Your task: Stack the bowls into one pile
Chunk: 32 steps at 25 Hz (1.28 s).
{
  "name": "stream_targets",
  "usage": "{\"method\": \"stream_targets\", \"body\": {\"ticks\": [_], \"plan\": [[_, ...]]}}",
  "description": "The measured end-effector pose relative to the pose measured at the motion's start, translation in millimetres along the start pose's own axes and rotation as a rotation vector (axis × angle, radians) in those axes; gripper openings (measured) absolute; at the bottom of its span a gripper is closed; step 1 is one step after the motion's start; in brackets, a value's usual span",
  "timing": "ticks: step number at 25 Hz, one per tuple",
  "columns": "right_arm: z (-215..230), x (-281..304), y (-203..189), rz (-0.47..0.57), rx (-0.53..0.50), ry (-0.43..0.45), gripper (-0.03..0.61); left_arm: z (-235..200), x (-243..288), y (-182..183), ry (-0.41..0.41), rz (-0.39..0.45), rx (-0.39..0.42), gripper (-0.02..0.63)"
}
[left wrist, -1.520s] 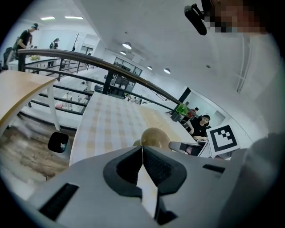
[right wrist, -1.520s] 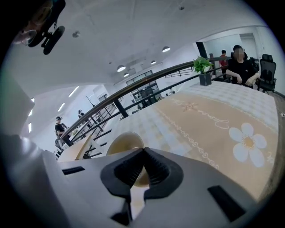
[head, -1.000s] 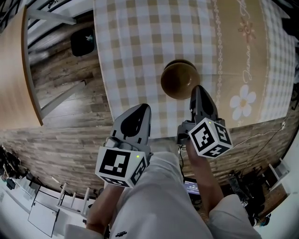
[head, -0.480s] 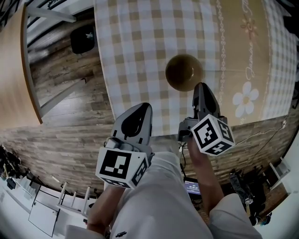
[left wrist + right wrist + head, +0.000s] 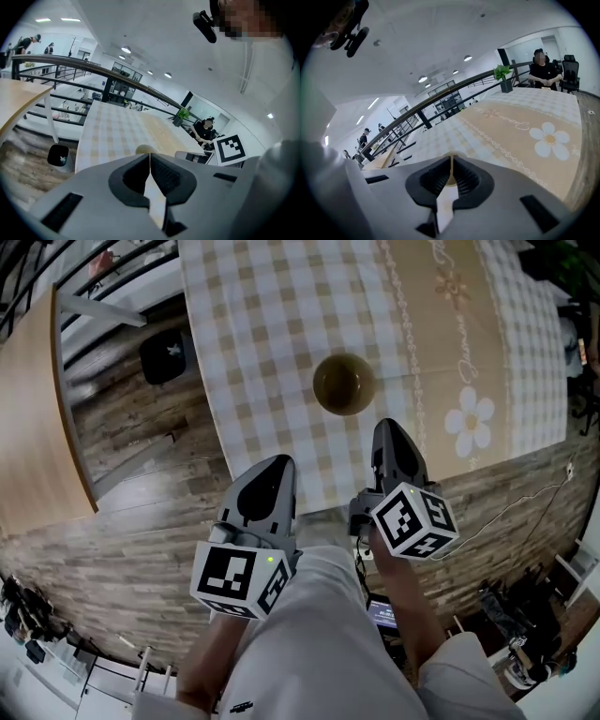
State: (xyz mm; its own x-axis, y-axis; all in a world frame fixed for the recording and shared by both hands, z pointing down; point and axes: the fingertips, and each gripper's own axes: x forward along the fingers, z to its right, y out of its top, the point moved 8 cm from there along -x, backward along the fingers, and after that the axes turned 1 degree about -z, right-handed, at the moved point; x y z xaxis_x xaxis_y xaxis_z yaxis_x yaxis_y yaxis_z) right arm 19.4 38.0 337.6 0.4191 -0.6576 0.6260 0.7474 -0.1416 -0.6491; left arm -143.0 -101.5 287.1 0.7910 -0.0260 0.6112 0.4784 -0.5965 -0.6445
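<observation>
Bowls [image 5: 344, 383] now stand as one pile on the tabletop [image 5: 253, 352]. My right claw [image 5: 389, 430] has drawn back from them and is apart. It and my left claw [image 5: 269, 468] are both closed and empty. I judge the stacking finished.

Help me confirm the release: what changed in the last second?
The right gripper, at the rim of the bowl a second ago, has drawn back clear of it, jaws shut. The bowl stays on the table. The left gripper stays shut and hardly moved.
</observation>
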Motion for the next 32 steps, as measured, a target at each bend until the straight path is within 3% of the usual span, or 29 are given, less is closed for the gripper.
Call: {"method": "stream_targets", "body": {"ticks": [16,20,24,32], "plan": [[-64.0,-126.7,5.6,0.165,-0.087,0.119,0.037,29.0,-114.5,8.0,-0.118,0.132,0.139,0.026],[-84.2,-154.7,7.9,0.197,-0.159,0.156,0.037,31.8,-143.3,7.4,-0.148,0.164,0.159,0.026],[-114.0,-180.9,9.1,0.223,-0.246,0.27,0.037,35.4,-168.7,8.3,-0.179,0.192,0.191,0.026],[-160.3,-231.6,-14.6,0.307,-0.43,0.313,0.035,37.7,-220.7,6.0,-0.243,0.235,0.26,0.026]]}}
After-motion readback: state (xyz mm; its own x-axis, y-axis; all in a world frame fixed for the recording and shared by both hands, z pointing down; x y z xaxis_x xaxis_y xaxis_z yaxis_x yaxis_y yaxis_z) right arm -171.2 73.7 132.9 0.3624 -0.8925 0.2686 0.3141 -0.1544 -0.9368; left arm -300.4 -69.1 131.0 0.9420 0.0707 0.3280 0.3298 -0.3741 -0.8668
